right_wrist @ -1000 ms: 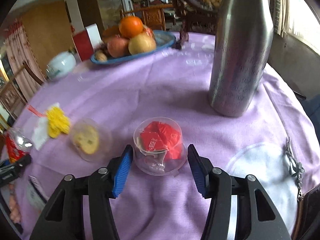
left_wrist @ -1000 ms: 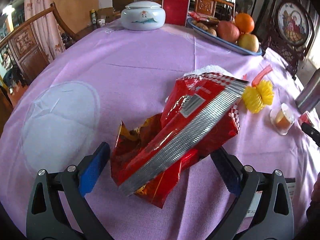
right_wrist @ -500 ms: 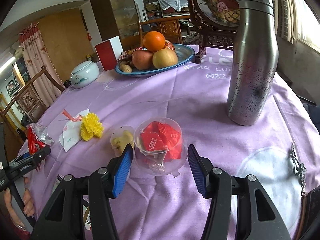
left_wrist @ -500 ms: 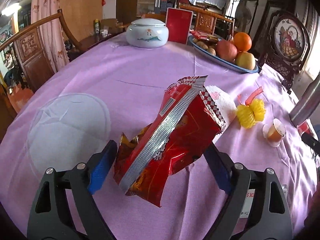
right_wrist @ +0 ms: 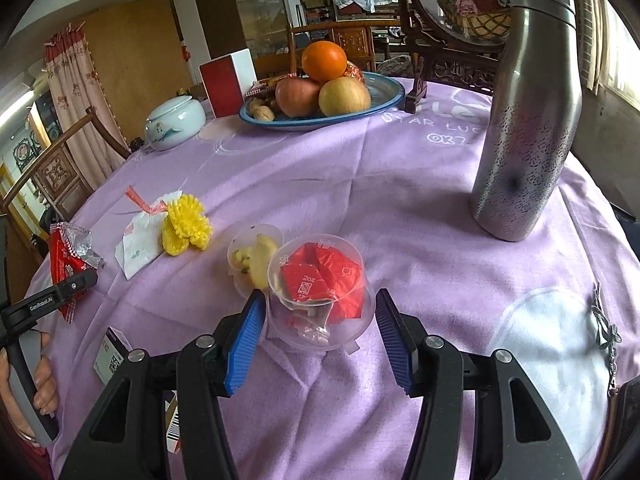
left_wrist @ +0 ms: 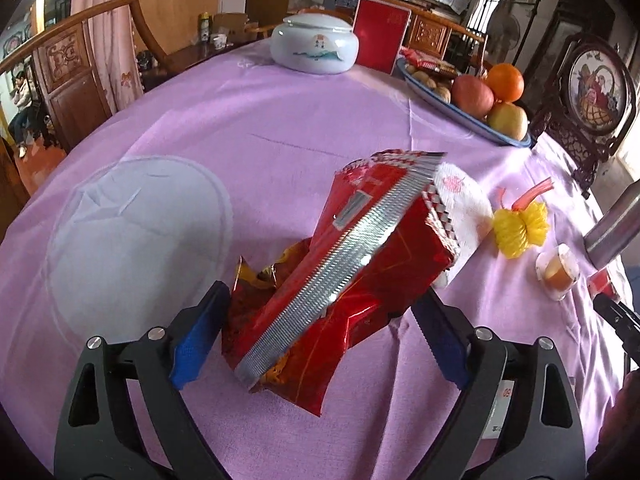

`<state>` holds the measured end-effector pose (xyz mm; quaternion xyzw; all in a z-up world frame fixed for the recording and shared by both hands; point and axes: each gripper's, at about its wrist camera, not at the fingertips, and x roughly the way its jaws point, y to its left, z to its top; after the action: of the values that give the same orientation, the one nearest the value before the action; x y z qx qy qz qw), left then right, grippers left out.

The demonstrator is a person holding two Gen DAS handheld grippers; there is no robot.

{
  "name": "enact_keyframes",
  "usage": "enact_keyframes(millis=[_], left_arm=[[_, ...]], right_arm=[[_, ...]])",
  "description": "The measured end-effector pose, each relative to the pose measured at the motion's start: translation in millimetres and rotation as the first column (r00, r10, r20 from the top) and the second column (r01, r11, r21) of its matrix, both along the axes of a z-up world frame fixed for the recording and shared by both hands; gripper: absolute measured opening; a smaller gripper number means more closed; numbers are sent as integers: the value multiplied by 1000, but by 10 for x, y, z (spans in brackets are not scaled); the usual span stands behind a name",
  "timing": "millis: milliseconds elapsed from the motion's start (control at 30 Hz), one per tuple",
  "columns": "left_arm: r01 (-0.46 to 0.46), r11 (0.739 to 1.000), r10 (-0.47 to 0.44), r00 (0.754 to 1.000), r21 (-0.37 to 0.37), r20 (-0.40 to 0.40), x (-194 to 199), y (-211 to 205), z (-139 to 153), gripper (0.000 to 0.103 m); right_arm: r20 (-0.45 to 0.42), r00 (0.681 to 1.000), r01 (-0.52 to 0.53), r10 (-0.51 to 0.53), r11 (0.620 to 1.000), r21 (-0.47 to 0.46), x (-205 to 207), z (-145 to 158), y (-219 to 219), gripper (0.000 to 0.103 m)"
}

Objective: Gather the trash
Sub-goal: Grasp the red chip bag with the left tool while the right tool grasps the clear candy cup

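Red crinkled snack bag (left_wrist: 352, 280), silver-seamed

The crumpled red foil snack bag (left_wrist: 352, 276) covers part of the white paper napkin (left_wrist: 460, 204) behind it. The tall speckled steel flask (left_wrist: 612, 232) is cut off by the left wrist view's right edge. Inside the clear plastic cup (right_wrist: 320, 292), the contents beneath the red wrappers (right_wrist: 320, 280) are unclear. The small cup of yellowish food (right_wrist: 252, 256) sits partly behind it.
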<state>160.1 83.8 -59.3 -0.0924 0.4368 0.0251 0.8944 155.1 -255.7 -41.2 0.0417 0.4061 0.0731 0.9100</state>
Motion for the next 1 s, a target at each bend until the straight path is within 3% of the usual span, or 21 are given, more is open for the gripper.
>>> enact_keyframes(millis=[233, 300, 433, 700, 1000], left_arm=[[12, 1000, -11, 1000, 13, -1, -8, -19, -16, 87], [20, 1000, -20, 999, 7, 40, -53, -16, 44, 81], [26, 1000, -25, 993, -3, 114, -159, 3, 161, 81], [31, 999, -26, 984, -29, 177, -288, 56, 289, 81], [-17, 994, 38, 977, -103, 208, -856, 337, 442, 80]], right_arm=[[-16, 1000, -6, 6, 1000, -10, 14, -37, 16, 57], [-15, 1000, -6, 6, 1000, -9, 8, -41, 15, 57], [-7, 1000, -3, 3, 1000, -4, 4, -26, 9, 57], [2, 1000, -5, 5, 1000, 5, -33, -4, 18, 57], [34, 999, -27, 25, 998, 48, -134, 109, 28, 57]])
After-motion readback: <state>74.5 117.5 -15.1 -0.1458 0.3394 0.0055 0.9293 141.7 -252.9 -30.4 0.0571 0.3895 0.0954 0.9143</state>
